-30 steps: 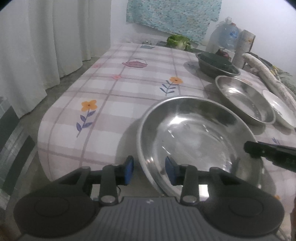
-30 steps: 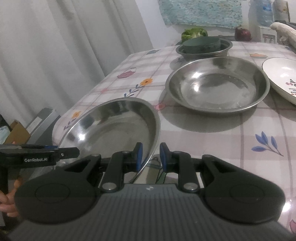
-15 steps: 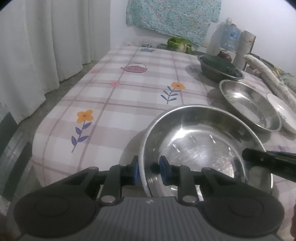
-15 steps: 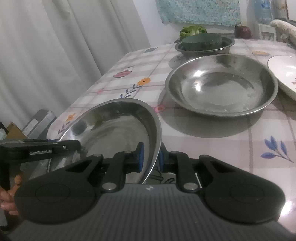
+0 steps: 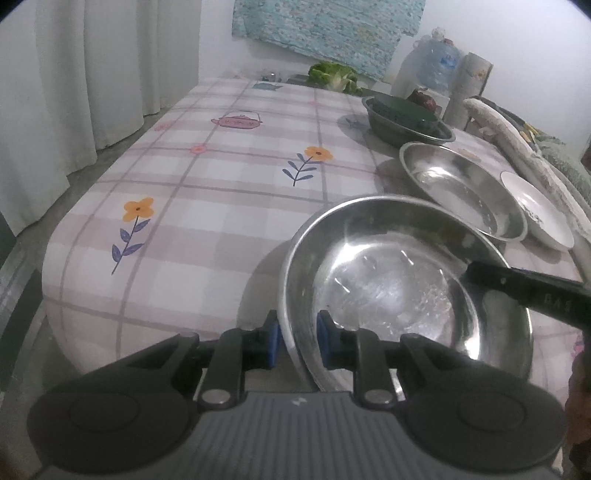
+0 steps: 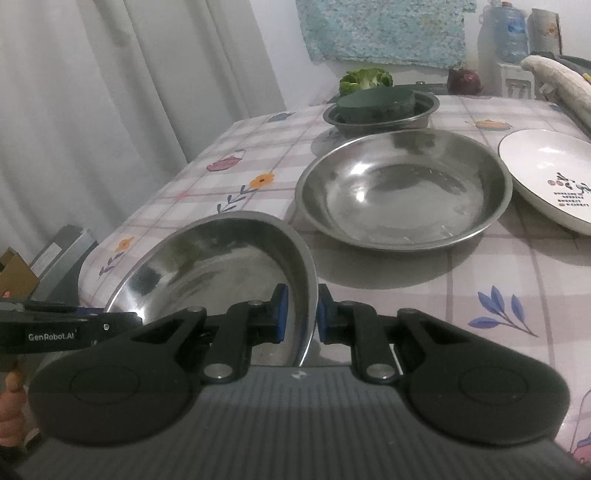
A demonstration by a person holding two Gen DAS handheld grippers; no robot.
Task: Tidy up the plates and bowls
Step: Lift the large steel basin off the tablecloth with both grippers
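A: What is the biggest thing ahead of the jaws?

B: The counter (image 5: 229,177), under a checked cloth printed with flowers and teapots. It runs away from both sets of jaws to the far wall, where a blue patterned cloth (image 6: 384,29) hangs; pale curtains (image 5: 92,74) hang off to the left.

A: And the dish being handled?

B: A wide steel basin (image 5: 388,291) at the counter's near edge. Its rim passes between the blue pads of the left gripper (image 5: 297,341), which is clamped on the near left part of the rim. The right gripper (image 6: 299,314) is clamped on the opposite side of that rim, one pad inside the wall and one outside. So both pairs of jaws are closed on the same basin.

A: Is it lifted?

B: It looks tilted, its right edge higher, but I cannot tell whether it is clear of the cloth.

A: What lies beyond it?

B: Straight ahead of the right jaws, just past the held basin, a second steel basin (image 6: 402,192) sits flat on the counter. Farther on is a smaller steel bowl (image 6: 380,114) with a dark green round thing (image 6: 376,101) inside.

A: Anything to the right?

B: A white plate (image 6: 550,177) with a small printed motif, just beside the second basin. Behind everything, near the wall, are leafy greens (image 6: 365,79), a red onion (image 6: 464,81) and a plastic bottle (image 6: 506,33).
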